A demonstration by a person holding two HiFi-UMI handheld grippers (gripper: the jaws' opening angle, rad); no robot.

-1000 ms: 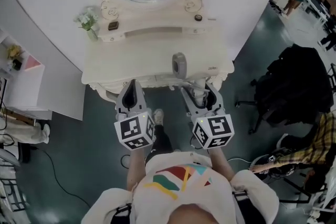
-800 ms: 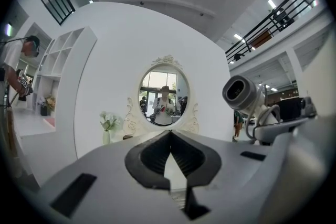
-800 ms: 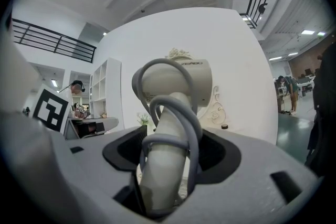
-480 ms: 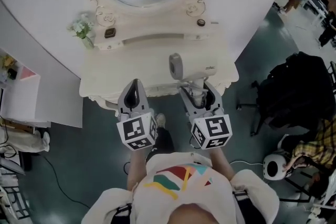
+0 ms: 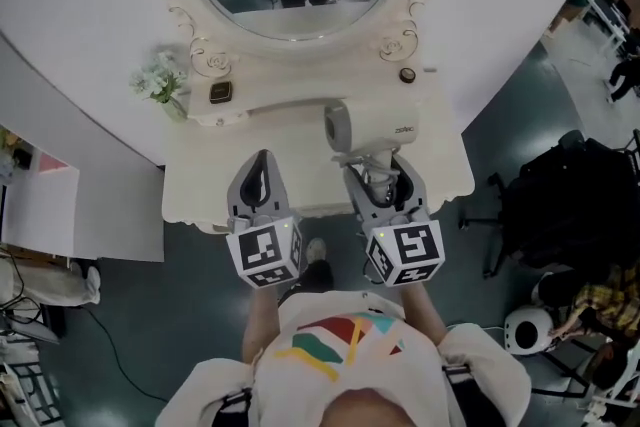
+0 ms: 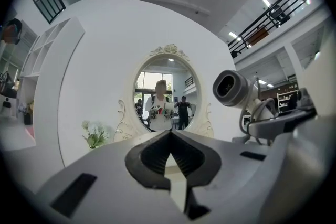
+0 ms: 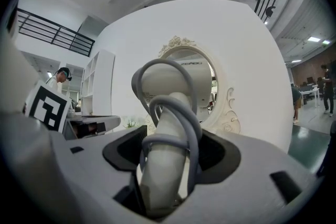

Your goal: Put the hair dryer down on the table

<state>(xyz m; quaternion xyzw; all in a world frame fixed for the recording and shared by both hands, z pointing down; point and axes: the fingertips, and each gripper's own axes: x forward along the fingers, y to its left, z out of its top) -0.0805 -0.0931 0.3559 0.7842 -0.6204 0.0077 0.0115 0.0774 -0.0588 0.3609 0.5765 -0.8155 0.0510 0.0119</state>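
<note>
The table [image 5: 200, 185] is seen from above, its scalloped front edge under both grippers. Bare top is left across the table's middle and left front; a flower sprig [image 5: 160, 80] and a small dark object [image 5: 221, 93] are kept at the table's back left, below the mirror [image 5: 290, 5]. The hair dryer [image 5: 375, 125] is held over the table's right half, with its barrel crosswise and its grey end turned leftward. Its cord-wrapped handle is clamped between the jaws of the right gripper [image 5: 378, 180]. The left gripper [image 5: 261, 165], beside it over the table's front, is pressed together on nothing.
</note>
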